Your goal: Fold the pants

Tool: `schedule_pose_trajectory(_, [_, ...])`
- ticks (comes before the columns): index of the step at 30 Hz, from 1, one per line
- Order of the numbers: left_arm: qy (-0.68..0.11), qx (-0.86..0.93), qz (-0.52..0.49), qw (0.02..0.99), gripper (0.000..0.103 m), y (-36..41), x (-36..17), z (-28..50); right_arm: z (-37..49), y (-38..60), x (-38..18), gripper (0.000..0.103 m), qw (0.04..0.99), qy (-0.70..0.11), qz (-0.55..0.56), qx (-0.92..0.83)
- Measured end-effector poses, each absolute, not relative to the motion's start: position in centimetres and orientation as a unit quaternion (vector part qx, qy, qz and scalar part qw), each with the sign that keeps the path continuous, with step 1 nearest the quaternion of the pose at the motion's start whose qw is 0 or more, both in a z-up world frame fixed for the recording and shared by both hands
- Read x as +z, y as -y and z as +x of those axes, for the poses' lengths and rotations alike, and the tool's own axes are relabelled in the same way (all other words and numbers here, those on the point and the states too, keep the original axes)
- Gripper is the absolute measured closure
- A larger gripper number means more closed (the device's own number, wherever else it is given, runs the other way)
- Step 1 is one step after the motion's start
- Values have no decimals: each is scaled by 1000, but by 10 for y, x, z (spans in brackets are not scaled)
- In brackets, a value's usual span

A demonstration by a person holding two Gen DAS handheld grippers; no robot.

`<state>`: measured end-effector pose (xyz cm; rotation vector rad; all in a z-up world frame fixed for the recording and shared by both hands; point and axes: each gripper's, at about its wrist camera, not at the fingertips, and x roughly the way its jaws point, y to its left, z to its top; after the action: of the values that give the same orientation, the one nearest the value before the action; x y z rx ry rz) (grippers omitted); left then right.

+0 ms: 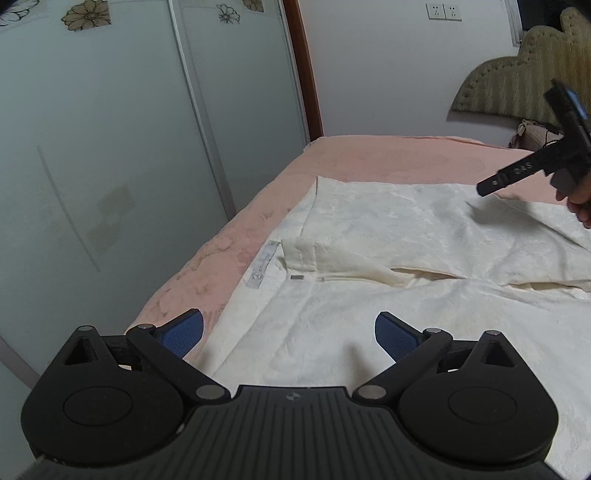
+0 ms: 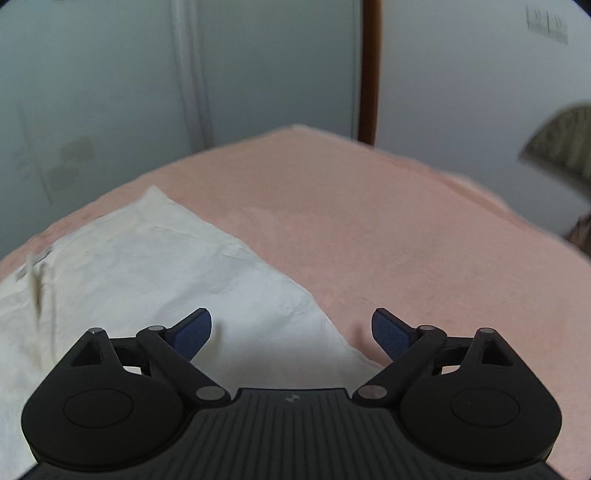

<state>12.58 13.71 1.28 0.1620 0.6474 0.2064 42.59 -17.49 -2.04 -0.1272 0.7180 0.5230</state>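
Observation:
Cream-white patterned pants (image 1: 388, 258) lie spread flat on the pink bed (image 1: 369, 155), waistband with a grey label (image 1: 264, 264) toward the bed's left edge. My left gripper (image 1: 288, 332) is open and empty, hovering just above the pants near the waistband corner. My right gripper (image 2: 291, 332) is open and empty above the far edge of the pants (image 2: 155, 266), where cloth meets the pink sheet (image 2: 369, 221). The right gripper also shows in the left wrist view (image 1: 532, 166), held over the pants' far side.
Frosted sliding wardrobe doors (image 1: 110, 147) stand close along the bed's left side. A padded headboard (image 1: 517, 81) and a pillow (image 1: 532, 133) are at the far right. A white wall with sockets (image 1: 443, 13) is behind.

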Motion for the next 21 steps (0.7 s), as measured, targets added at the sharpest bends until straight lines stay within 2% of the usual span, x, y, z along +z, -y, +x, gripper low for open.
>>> schedule_pose_trajectory(3, [-333, 92, 74, 935, 2, -141, 16, 148, 458, 173, -35, 12, 884, -371, -25, 284])
schedule_pose_trajectory(5, [-342, 80, 68, 934, 2, -142, 21, 166, 473, 168, -46, 11, 859, -405, -12, 313])
schedule_pose_trajectory(8, [-343, 61, 57, 936, 2, -140, 30, 199, 466, 159, -49, 13, 861, -379, -66, 331])
schedule_pose_trajectory(10, [-344, 52, 44, 937, 2, -138, 34, 226, 462, 158, -47, 39, 861, -370, -82, 339])
schedule_pose_trajectory(11, [-346, 50, 40, 936, 2, -136, 35, 241, 462, 160, -44, 70, 862, -365, -81, 343])
schedule_pose_trajectory(12, [-353, 52, 33, 933, 2, -135, 35, 256, 461, 162, -42, 78, 864, -364, -76, 340])
schedule_pose_trajectory(15, [-386, 43, -26, 921, 2, -141, 33, 303, 443, 157, -37, 87, 870, -334, -120, 343])
schedule_pose_trajectory(21, [-408, 43, -157, 898, 5, -164, 28, 359, 343, 115, -39, 91, 854, -175, -375, 315])
